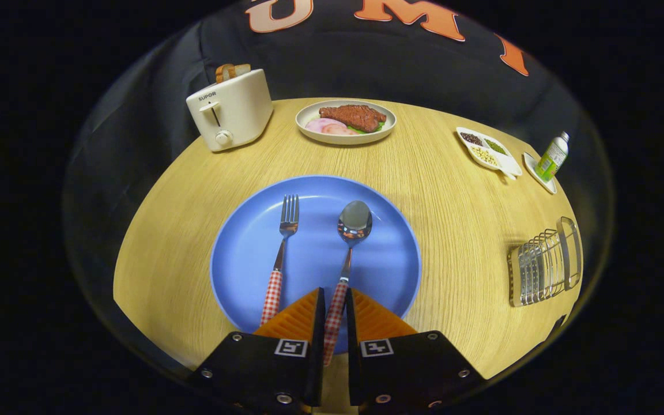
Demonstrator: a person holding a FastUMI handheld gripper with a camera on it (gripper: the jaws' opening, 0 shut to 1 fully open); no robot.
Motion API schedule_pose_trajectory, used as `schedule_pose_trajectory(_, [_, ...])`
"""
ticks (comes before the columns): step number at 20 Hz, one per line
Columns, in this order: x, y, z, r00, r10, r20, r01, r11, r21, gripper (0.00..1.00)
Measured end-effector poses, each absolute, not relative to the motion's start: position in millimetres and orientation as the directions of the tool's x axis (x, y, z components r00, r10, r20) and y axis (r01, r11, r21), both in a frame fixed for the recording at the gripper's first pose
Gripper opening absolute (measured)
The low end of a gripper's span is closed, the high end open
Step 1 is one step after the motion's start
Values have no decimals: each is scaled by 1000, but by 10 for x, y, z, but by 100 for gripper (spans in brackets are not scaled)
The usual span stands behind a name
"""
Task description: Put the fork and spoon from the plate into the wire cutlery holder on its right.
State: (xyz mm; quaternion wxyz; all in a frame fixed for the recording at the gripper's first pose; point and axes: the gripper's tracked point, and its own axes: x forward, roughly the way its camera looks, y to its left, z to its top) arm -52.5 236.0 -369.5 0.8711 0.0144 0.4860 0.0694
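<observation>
Gripper sits at bottom centre, fingers nearly closed around the spoon's checked handle; I can't tell whether both press on it. Spoon and fork lie side by side on the blue plate. At right I see the wire cutlery holder, the wooden table bare between. Toaster, food plate, divided dish and bottle line the top.

one fork, one spoon, two plates
</observation>
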Motion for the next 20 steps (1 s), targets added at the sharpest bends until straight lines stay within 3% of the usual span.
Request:
schedule_pose_trajectory(3, [-494, 2321, -3703, 531, 118, -839, -104, 992, 73, 18])
schedule_pose_trajectory(4, [-483, 2319, -3709, 529, 123, -840, -104, 991, 80, 11])
schedule_pose_trajectory(8, [-489, 2295, -3646, 523, 152, -839, -104, 988, 114, 5])
schedule_pose_trajectory(20, [-584, 1340, -2839, 625, 78, -776, -33, 997, 74, 5])
